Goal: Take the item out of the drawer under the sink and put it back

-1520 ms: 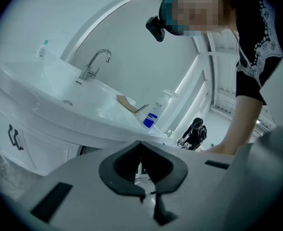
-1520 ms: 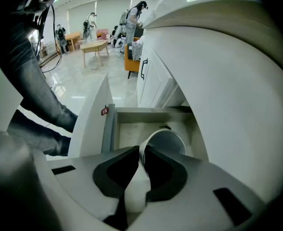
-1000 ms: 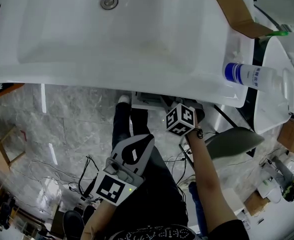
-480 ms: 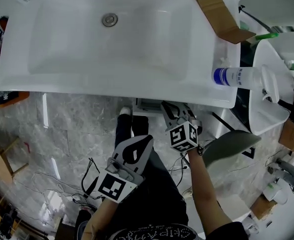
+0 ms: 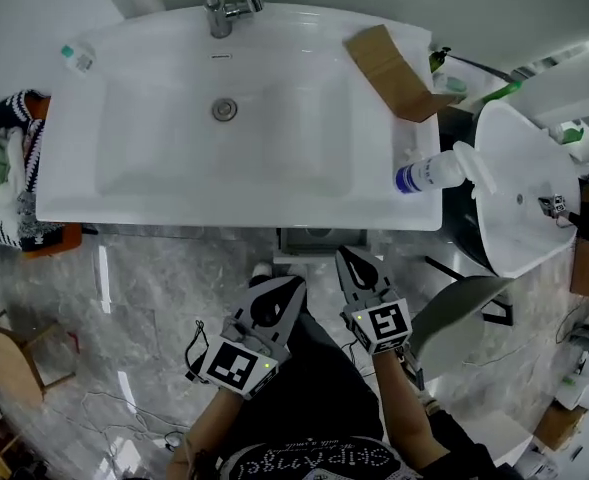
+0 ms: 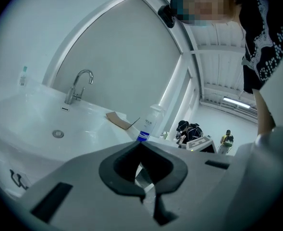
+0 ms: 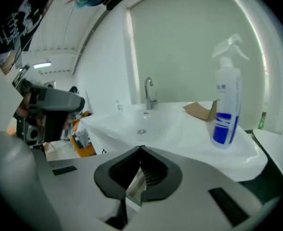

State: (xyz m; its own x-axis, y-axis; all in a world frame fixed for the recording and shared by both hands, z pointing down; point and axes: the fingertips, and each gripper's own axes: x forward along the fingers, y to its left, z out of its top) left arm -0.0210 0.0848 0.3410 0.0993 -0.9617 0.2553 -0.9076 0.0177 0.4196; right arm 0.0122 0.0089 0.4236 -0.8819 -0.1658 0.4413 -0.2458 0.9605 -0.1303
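Change: right gripper point(image 5: 347, 256) has come up from under the sink point(image 5: 234, 213) rim and sits beside the left gripper point(image 5: 292, 284); its jaws have just been closing, with nothing between them.
Head view: drawer point(image 5: 319, 240) shows as a grey strip just ahead of both jaw tips; the item inside cannot be made out.
Left gripper view: jaws together, empty; faucet point(image 6: 79, 85) ahead and left of the tips, spray bottle point(image 6: 148, 124) just above them.
Right gripper view: jaws closed tight, holding nothing; cardboard point(image 7: 201, 109) and spray bottle ahead, right of the tips.
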